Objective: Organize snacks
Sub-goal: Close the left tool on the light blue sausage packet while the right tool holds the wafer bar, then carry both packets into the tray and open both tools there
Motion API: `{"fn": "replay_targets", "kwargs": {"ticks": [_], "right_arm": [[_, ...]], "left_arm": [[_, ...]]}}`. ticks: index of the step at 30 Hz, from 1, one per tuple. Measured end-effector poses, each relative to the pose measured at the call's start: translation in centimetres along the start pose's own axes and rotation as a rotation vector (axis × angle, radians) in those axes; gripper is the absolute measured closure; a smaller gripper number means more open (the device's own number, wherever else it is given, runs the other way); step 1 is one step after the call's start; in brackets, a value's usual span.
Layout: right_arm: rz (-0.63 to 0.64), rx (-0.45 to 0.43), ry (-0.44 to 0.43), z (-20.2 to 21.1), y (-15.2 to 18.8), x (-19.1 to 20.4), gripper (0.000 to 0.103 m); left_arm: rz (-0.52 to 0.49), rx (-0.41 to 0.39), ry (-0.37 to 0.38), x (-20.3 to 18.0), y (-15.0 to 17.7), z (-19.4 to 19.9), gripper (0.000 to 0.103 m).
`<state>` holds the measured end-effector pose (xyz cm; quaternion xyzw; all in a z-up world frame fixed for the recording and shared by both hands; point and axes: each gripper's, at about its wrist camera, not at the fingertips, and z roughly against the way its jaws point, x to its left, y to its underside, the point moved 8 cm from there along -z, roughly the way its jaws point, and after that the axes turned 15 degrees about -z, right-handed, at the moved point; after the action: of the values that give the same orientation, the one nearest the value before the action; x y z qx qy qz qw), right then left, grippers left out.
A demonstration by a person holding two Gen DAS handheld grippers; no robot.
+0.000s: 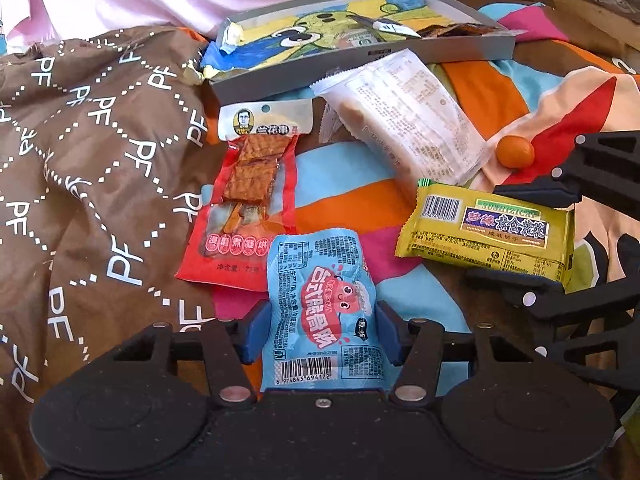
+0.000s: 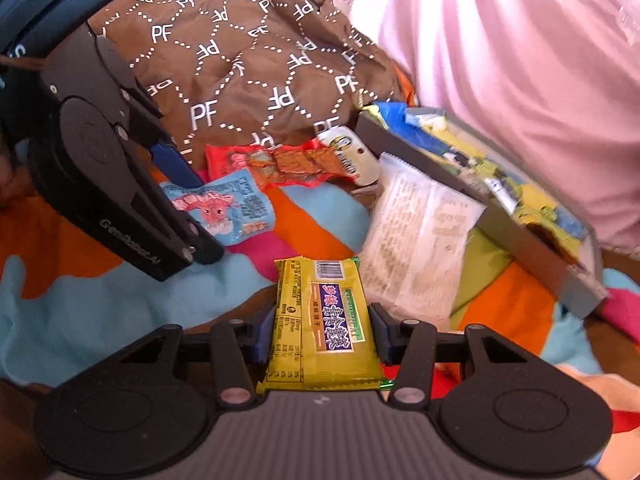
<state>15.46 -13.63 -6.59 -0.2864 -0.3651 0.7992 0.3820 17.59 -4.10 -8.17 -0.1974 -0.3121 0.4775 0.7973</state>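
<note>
A colourful bedsheet [image 1: 352,184] carries everything. A grey tray [image 1: 360,52] lies toward its far edge, seemingly holding a wrapper or two. Nearer, the left hand-held gripper [image 1: 320,332] pinches a blue snack packet [image 1: 320,300]; the right hand-held gripper [image 2: 320,336] clamps a yellow biscuit packet [image 2: 320,328]. A small orange ball [image 1: 515,151] sits beyond.

Blue snack packet [image 1: 322,312] held in left gripper [image 1: 320,332]

The packet is clamped between both blue pads; a yellow packet [image 1: 486,232] is flanked by the right gripper [image 1: 528,236].
</note>
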Motion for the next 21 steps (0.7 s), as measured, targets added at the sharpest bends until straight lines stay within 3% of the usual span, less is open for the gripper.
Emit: {"fn": "replay_targets", "kwargs": {"ticks": [9, 18, 21], "right_arm": [[0.089, -0.17, 0.115, 1.4, -2.0, -1.0, 0.05], [-0.062, -0.364, 0.256, 2.2, -5.6, -6.5, 0.05], [-0.128, -0.413, 0.295, 1.6, -7.2, -9.4, 0.05]], "left_arm": [[0.084, -0.101, -0.032, 1.3, -1.6, 1.7, 0.046], [0.157, -0.191, -0.034, 3.9, -8.1, 2.2, 0.046], [0.128, -0.203, -0.038, 4.7, -11.2, 1.8, 0.045]]}}
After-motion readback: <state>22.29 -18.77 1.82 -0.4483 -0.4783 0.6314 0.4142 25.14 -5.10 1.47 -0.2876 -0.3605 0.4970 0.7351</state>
